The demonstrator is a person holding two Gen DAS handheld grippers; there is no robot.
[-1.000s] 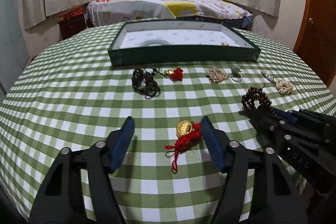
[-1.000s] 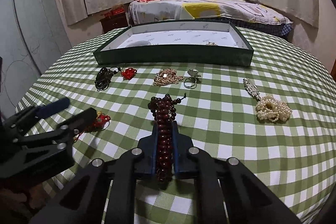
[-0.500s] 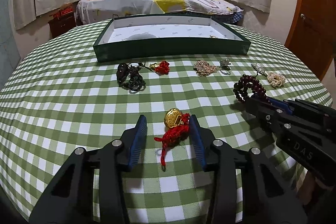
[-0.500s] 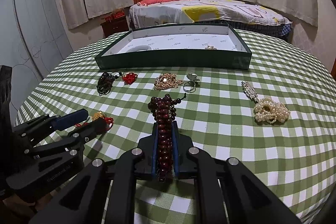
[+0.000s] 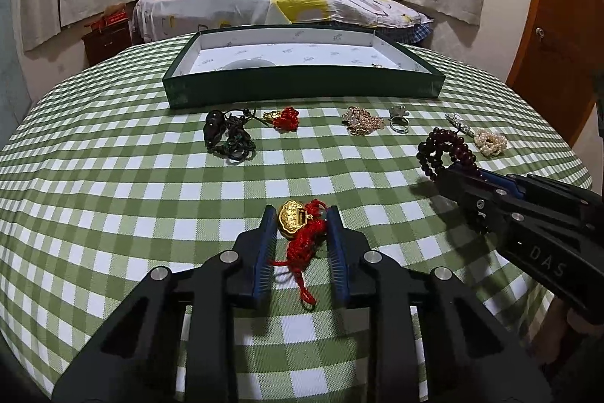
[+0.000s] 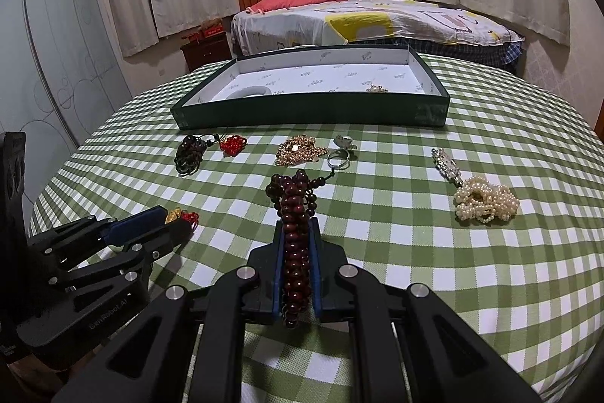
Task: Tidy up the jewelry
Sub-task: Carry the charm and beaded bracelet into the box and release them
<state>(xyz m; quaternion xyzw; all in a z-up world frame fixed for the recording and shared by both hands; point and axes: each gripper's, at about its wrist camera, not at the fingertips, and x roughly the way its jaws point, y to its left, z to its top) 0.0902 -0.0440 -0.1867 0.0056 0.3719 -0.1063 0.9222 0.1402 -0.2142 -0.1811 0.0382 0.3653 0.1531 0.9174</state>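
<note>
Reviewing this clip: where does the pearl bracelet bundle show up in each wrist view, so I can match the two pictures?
Left wrist view: pearl bundle sits far right, mid-height, just beyond the dark red beads clamped in the right gripper.
Right wrist view: pearl bundle lies right of centre on the tablecloth, apart from the gripper.
Shared landmark: the green tray at the far side of the table.

Both wrist cams low, close, facing tray [image 5: 302,87]; share tablecloth [image 6: 415,252].
</note>
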